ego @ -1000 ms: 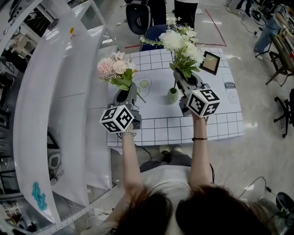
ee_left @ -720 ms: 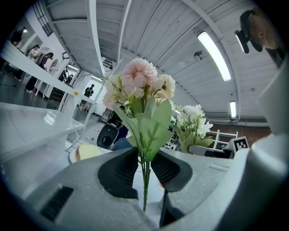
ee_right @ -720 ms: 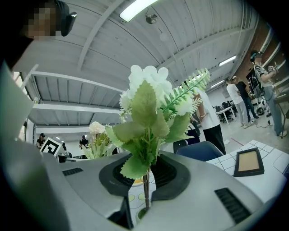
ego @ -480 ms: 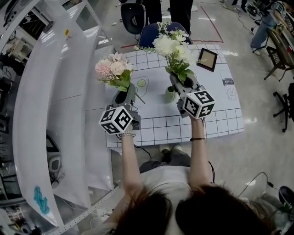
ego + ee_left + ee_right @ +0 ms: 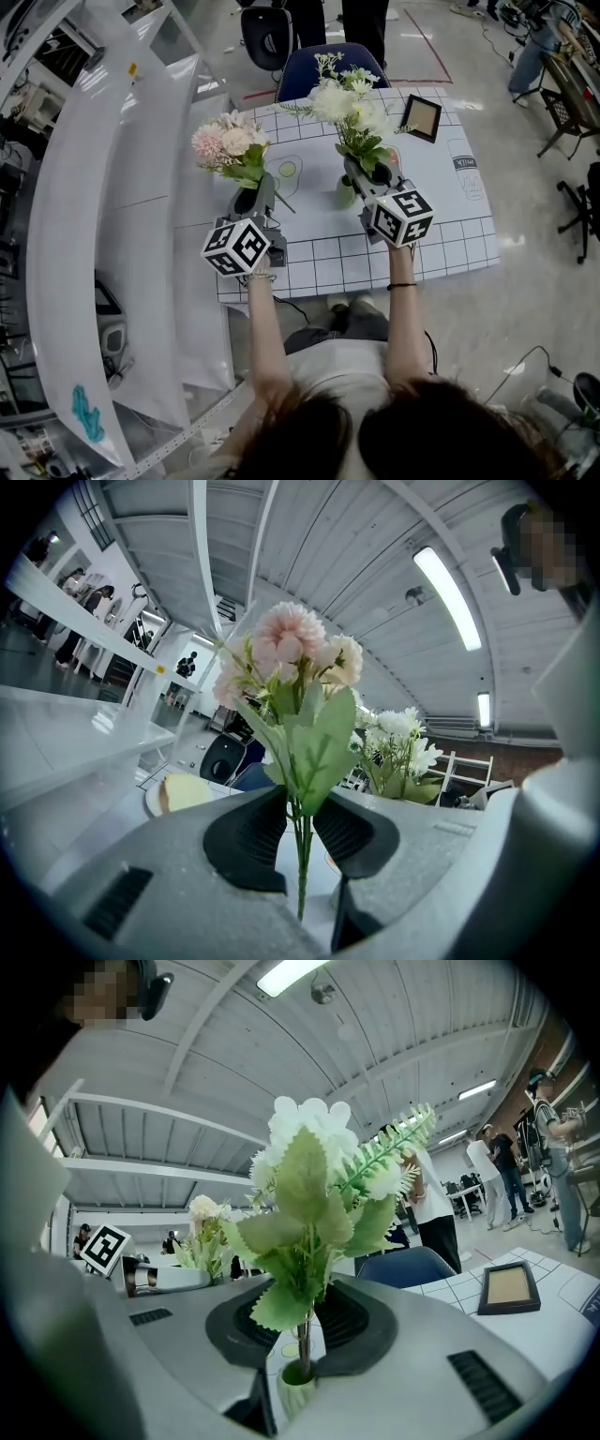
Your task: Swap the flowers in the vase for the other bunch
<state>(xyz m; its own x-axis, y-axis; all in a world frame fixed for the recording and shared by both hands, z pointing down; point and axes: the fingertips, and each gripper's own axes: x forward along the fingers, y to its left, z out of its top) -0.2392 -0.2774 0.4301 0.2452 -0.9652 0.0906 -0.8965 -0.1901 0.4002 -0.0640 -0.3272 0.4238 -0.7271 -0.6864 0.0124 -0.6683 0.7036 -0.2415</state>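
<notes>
My left gripper (image 5: 255, 199) (image 5: 302, 841) is shut on the thin green stems of a pink flower bunch (image 5: 228, 145) (image 5: 292, 682) and holds it upright above the table's left part. My right gripper (image 5: 360, 178) (image 5: 306, 1324) is shut on the stems of a white flower bunch (image 5: 352, 101) (image 5: 317, 1185). In the right gripper view the stem ends go down into the mouth of a small green vase (image 5: 298, 1384). The vase (image 5: 347, 193) stands on the mat just below the right jaws.
A white gridded mat (image 5: 441, 234) covers the table, with a pale yellow round mark (image 5: 294, 171) between the two grippers. A dark picture frame (image 5: 422, 116) lies at the back right. A blue chair (image 5: 309, 62) and people stand beyond the table.
My right gripper has sunk with the white bunch, bringing its stems down to the vase. The left gripper and pink bunch have stayed put.
</notes>
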